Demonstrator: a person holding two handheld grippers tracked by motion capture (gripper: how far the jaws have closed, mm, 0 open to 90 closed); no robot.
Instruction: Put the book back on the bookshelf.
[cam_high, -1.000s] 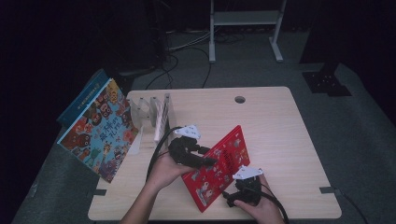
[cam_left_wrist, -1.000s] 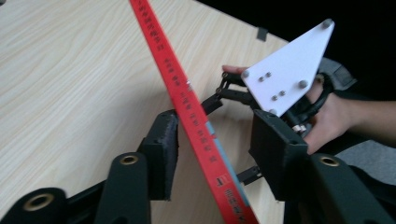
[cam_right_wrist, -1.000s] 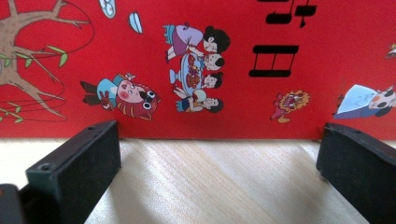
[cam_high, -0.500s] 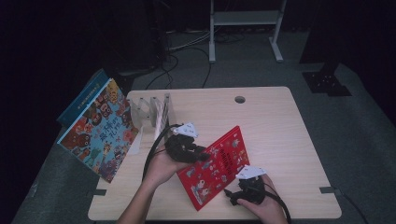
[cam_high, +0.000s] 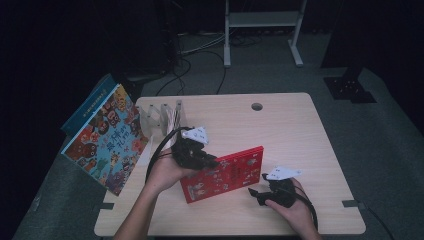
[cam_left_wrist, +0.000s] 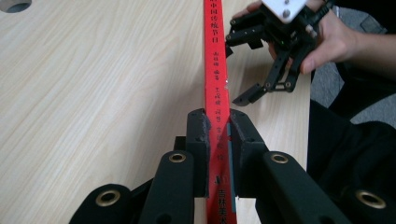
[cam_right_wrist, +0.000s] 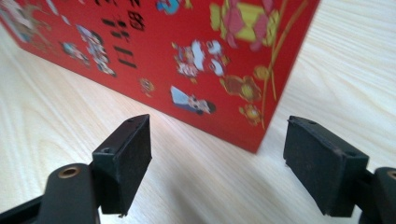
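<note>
Left hand-held gripper (cam_high: 212, 161) is clamped on the red book (cam_high: 223, 174), pads pressed on both sides of its top edge; in the left gripper view the red spine (cam_left_wrist: 217, 93) runs straight up between the two black jaws, which have just been closing onto it. The left hand (cam_high: 167, 172) holds that hand-held gripper just left of the red book.

Red book stands tilted on its long lower edge on the wooden surface (cam_high: 280, 125), front cover with small cartoon figures facing the person.

Right hand-held gripper (cam_high: 256, 193) sits just off the red book's lower right corner, not touching it. Its jaws stand apart with nothing between them, though they have just been closing; in the right gripper view the book's corner (cam_right_wrist: 254, 140) lies beyond the two pads, over bare wood. The right hand (cam_high: 295, 207) holds it, near the red book's right end.

Clear upright book rack (cam_high: 160, 117) stands behind and left of the red book. A large colourful picture book (cam_high: 107, 140) leans off the surface edge, well left of the red book. A round cable hole (cam_high: 257, 106) sits behind the red book.
</note>
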